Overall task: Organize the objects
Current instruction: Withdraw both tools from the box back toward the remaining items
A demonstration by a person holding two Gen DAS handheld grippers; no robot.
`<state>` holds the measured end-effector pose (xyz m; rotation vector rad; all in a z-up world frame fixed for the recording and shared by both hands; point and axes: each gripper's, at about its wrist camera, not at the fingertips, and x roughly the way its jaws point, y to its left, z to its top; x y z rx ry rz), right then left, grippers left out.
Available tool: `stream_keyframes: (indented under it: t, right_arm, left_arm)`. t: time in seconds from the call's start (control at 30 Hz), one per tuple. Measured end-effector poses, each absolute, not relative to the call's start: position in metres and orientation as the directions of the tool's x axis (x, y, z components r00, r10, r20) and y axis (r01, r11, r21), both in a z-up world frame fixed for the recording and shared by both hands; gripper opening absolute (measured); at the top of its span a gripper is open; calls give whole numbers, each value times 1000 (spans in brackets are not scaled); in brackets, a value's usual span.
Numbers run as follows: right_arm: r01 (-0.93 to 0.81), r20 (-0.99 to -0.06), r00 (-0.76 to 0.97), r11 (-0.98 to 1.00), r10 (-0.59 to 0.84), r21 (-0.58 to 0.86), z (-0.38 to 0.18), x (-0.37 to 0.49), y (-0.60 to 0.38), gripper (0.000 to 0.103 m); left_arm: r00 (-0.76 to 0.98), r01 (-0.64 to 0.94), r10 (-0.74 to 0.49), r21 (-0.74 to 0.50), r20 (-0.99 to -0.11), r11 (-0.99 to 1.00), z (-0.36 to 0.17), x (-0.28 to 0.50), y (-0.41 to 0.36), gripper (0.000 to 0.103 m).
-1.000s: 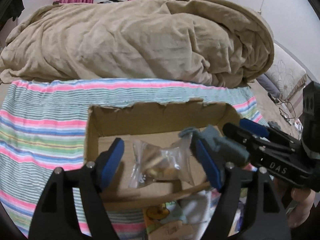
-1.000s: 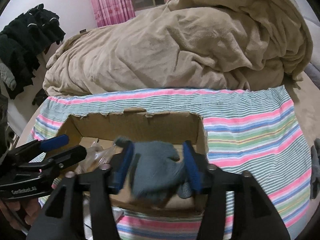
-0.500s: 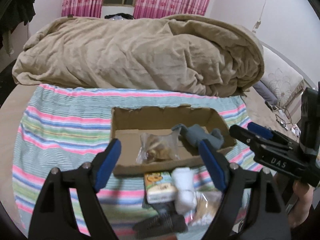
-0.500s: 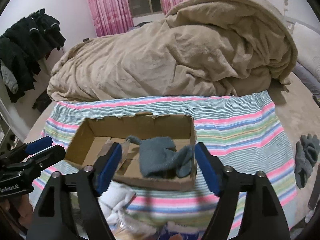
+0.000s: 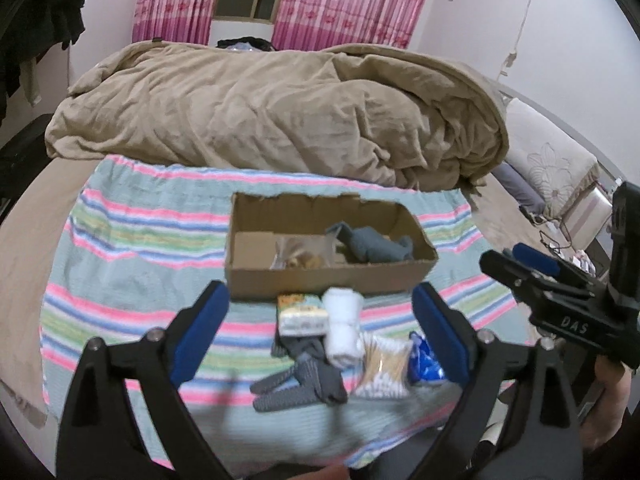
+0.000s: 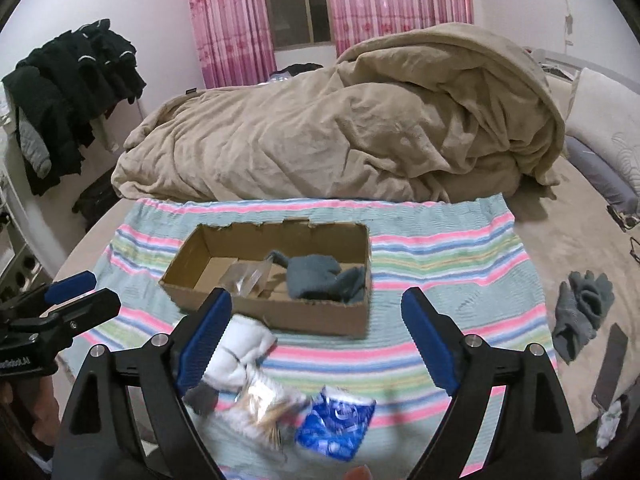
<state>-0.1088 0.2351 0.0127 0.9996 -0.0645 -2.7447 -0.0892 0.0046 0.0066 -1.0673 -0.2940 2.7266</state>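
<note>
Cardboard box (image 5: 320,276) sits on the striped cloth (image 5: 132,264), already holding a blue-grey sock (image 5: 374,246) and clear bag (image 5: 300,254); we hold both grippers (image 5: 320,320) (image 6: 316,330) spread empty above the white roll (image 5: 340,326), ready to pick.

The cardboard box (image 5: 328,280) is plain brown, and the cloth (image 5: 140,248) under it is pale green with pink, blue, yellow and white stripes. Inside the box lie a blue-grey sock (image 5: 376,246) and a clear bag (image 5: 300,254) of tan bits. In front of the box are a white roll (image 5: 342,326), a dark grey glove (image 5: 304,380), a yellow-and-green packet (image 5: 300,314) and a blue-and-white wrapper (image 6: 338,420). Behind the box the blanket (image 5: 280,116) is beige; the curtains (image 6: 396,0) are pink.
</note>
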Motion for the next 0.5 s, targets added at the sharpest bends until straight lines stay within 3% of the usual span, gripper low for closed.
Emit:
stream_keyframes:
  t: [0.5]
  right_arm:
    - [198,-718,-662,-974,-215,109,-45,-73,248,89]
  left_arm:
    - [-642,-54,222,-246,-734,-968,-54,-73,6,95]
